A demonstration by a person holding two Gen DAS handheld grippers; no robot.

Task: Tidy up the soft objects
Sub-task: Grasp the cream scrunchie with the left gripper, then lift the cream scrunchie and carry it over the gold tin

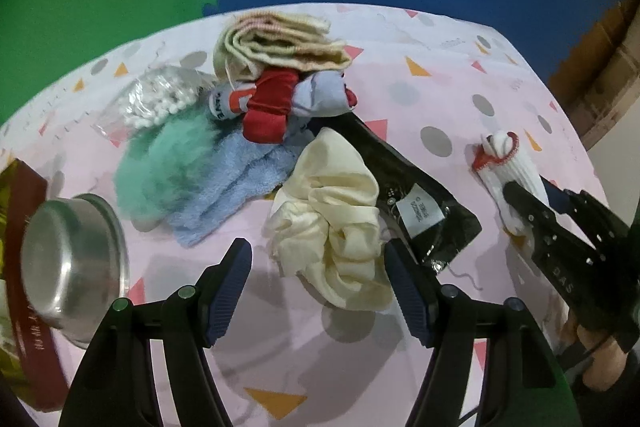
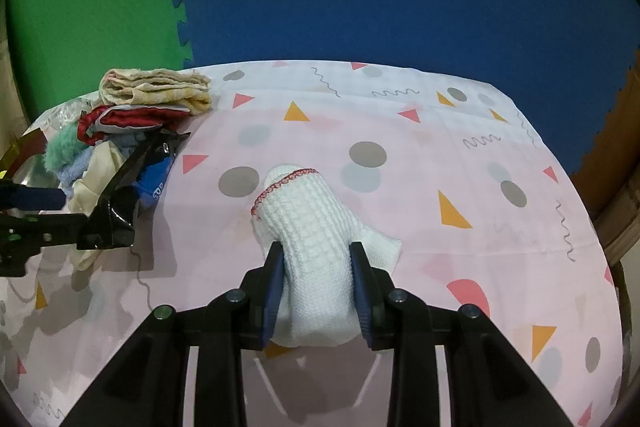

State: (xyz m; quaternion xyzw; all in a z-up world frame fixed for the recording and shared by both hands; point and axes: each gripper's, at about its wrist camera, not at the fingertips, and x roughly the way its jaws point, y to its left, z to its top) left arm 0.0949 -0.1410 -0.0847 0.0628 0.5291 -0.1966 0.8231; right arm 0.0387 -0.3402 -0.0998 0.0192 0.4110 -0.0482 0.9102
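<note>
The right gripper is closed partway, its 2 blue pads pressing both sides of 1 white knitted glove with red cuff stitching, which lies at the centre of the right wrist frame on the pink patterned tablecloth. The left gripper is spread wide and holds nothing; its right pad sits just beside 1 cream scrunchie at lower centre.

Upper left of the left wrist frame holds a pile: 1 folded beige towel, 1 red cloth, 1 blue towel, 1 green fluffy piece and 1 bag of white balls. 1 black packet lies beside the scrunchie, and 1 steel bowl sits at the left edge.

The right gripper reaches in from the right edge, angled down to the glove.
</note>
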